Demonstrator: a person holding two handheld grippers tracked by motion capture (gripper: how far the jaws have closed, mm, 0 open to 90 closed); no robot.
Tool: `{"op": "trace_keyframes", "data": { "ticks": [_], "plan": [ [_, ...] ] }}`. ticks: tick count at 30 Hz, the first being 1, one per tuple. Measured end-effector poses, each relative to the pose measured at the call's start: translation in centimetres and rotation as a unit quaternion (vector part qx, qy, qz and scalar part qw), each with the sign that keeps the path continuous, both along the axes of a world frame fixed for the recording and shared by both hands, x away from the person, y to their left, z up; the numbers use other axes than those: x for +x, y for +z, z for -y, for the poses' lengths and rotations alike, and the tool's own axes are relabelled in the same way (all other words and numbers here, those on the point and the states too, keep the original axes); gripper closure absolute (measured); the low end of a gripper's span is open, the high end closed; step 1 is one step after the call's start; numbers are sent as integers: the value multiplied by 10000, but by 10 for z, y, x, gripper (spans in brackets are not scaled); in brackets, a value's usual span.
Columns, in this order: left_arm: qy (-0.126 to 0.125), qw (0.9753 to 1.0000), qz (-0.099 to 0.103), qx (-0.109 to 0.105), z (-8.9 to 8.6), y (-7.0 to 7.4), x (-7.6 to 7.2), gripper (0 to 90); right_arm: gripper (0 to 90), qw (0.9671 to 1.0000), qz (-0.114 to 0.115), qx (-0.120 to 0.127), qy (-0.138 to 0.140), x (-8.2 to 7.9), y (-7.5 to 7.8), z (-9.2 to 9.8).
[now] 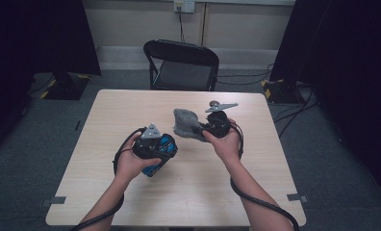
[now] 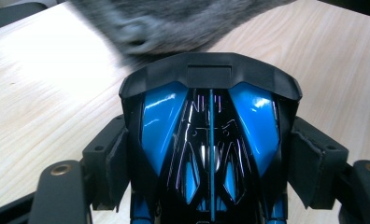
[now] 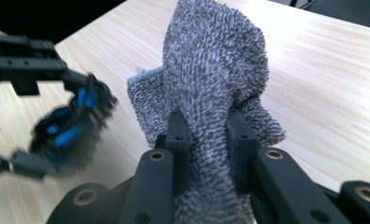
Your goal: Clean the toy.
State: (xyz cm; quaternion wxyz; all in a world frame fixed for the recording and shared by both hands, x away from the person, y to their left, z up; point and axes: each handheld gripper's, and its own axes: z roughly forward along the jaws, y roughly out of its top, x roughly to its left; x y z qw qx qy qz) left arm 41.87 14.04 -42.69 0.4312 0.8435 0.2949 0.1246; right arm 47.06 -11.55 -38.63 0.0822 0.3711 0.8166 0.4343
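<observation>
One grey cloth (image 3: pixel 216 84), bunched and lifted off the table, pinched tight between the right gripper (image 3: pixel 206 140) jaws near the table's middle. One blue-and-black toy car (image 2: pixel 211 144), clamped by its sides in the left gripper (image 2: pixel 211 154), held just beside the cloth, slightly nearer the person. Two grippers, two things, that's the count. Below them is a pale wooden table (image 1: pixel 131 192) on grey carpet. One black folding chair (image 1: pixel 181 65) stands at the far edge, with dark curtains either side. Cables trail across the floor on the right.
</observation>
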Motion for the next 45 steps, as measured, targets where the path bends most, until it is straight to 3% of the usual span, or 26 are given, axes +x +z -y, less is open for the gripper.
{"op": "trace_keyframes", "data": {
  "ticks": [5, 11, 16, 26, 34, 39, 45],
  "plan": [
    [-87, 10000, -17, 22, 8, -2, -1, 256, 751, 10000, 8, 73, -47, 0, 1, -19],
    [156, 9997, 14, 170, 4, -4, 1, 256, 751, 9995, -102, 197, 238, -7, -3, -37],
    [305, 9994, -60, 172, -3, -6, 4, 256, 751, 9987, -225, 142, 445, -13, -10, -42],
    [550, 9982, -123, 209, -13, -10, 10, 256, 752, 9966, -309, 272, 720, -25, -13, -35],
    [678, 9973, -129, 253, -21, -13, 13, 256, 751, 9947, -379, 164, 946, -35, -19, -29],
    [784, 9966, -36, 238, -26, -9, 14, 256, 751, 9947, -451, 4, 920, -37, -24, -19],
    [762, 9971, -13, 78, -28, -2, 12, 256, 751, 9972, -469, -74, 573, -31, -30, 1]
  ]
}}
